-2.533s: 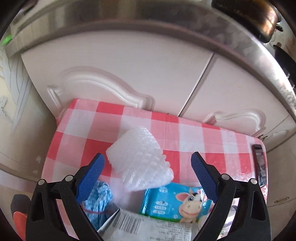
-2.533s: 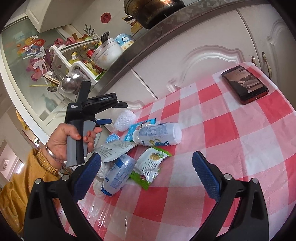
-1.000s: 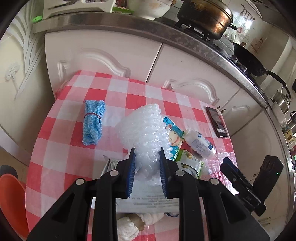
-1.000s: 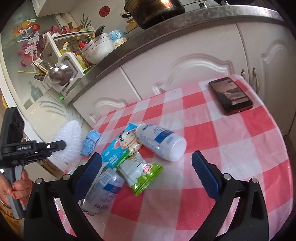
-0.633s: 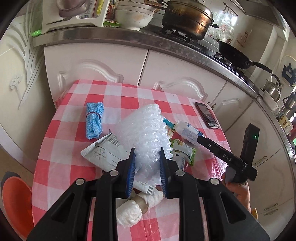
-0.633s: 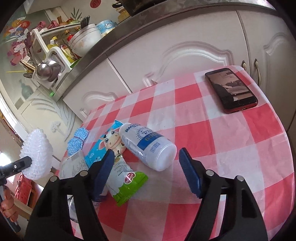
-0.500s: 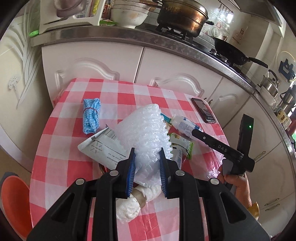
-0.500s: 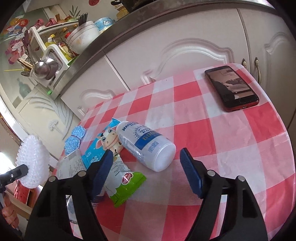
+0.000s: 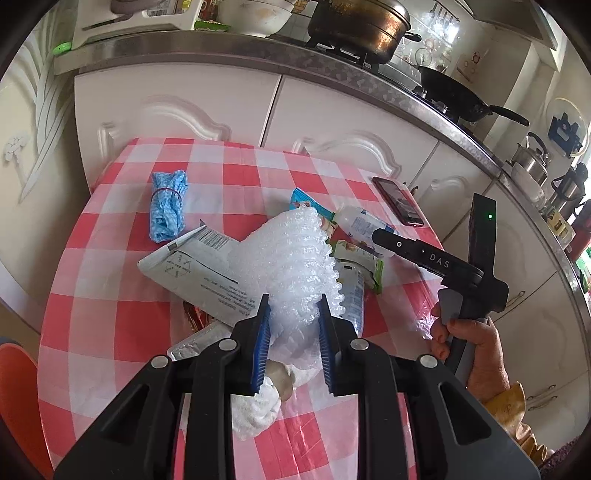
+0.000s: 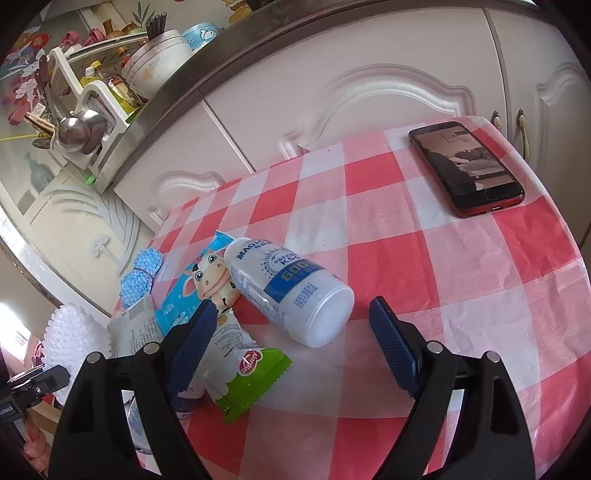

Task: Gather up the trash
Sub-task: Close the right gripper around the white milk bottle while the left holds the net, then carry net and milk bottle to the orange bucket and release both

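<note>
- Left claw [image 9: 291,325]: clamped on the foam net [image 9: 291,258], blue pads pressing its narrow end from both sides; net held up above the trash pile, flaring wide away from the camera.
- Right claw [image 10: 291,332]: spread wide, gripping nothing, hovering just short of the bottle [image 10: 291,291], one pad near each side of the bottle's base.
- Bottle: white with a blue label, lying on its side on the checked surface [image 10: 461,266], cap end pointing toward the cabinets [image 10: 332,92].
- Just left of the bottle: cow wrapper [image 10: 195,291], touching it, partly under it.
- In front of the bottle, nearer the camera: green pouch [image 10: 251,373], lying flat beside the left pad.
- Further left of the bottle: blue cloth [image 9: 166,206], rolled and banded, apart from the pile.
- Below the held net, left of the bottle: grey paper packet [image 9: 192,269] with a barcode, lying flat; white cloth roll [image 9: 258,402] at the near edge, under the left claw.
- Well right of the bottle, near the surface's far corner: red phone [image 10: 465,166], face up.
- Behind the bottle: white cabinets, with a steel counter above carrying a pot [image 9: 358,26] and a pan [image 9: 454,96].
- Right hand [image 9: 469,350] seen in the left view, wrapped round the right tool's handle beside the surface's edge.
</note>
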Demonstrator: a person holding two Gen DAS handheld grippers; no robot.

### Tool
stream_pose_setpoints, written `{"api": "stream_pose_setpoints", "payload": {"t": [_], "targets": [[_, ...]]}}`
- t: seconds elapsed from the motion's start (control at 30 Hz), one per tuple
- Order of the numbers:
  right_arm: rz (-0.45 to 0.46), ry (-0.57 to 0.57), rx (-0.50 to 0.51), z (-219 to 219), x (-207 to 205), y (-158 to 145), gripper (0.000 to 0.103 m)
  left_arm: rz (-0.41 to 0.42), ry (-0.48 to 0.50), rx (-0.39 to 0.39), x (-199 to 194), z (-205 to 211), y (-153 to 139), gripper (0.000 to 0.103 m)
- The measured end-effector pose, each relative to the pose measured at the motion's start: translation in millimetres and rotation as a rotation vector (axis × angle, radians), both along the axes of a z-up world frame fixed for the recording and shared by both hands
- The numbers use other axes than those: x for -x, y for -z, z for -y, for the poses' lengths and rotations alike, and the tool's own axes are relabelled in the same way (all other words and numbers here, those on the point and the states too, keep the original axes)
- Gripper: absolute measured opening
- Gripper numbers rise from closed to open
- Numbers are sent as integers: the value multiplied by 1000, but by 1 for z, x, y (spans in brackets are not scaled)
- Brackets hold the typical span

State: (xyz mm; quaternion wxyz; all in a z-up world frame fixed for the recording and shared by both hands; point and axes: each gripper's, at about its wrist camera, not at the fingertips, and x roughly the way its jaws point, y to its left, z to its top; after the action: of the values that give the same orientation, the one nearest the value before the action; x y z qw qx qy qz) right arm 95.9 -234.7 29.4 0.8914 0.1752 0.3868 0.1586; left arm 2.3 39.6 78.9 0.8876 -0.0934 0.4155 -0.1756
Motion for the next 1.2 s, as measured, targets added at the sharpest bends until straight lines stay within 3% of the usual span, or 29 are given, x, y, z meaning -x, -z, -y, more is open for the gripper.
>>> {"api": "stream_pose_setpoints", "payload": {"t": [0.23,0.37,0.6,0.77,0.8,0.87,1.03,1.2], "targets": [[-11,28,-7,-4,3,-1,86,12,26,17,1,-2,3,25],[-18,25,48,-9,0,-9,86,27,34,32,4,-9,1,25],[24,-93,260,-28,-23,-15,86,50,35,94,12,-25,-5,25],[22,-163,242,-34,-34,-6,86,62,34,125,19,-34,-10,25],[20,-174,239,-36,-35,-5,85,63,32,130,21,-36,-11,25],[26,-181,241,-39,-34,-6,69,65,28,134,24,-41,-12,25],[6,-150,273,-42,-27,-4,45,70,7,140,34,-54,-14,25],[13,-79,262,-39,-10,-8,44,66,-18,147,45,-67,-13,25]]}}
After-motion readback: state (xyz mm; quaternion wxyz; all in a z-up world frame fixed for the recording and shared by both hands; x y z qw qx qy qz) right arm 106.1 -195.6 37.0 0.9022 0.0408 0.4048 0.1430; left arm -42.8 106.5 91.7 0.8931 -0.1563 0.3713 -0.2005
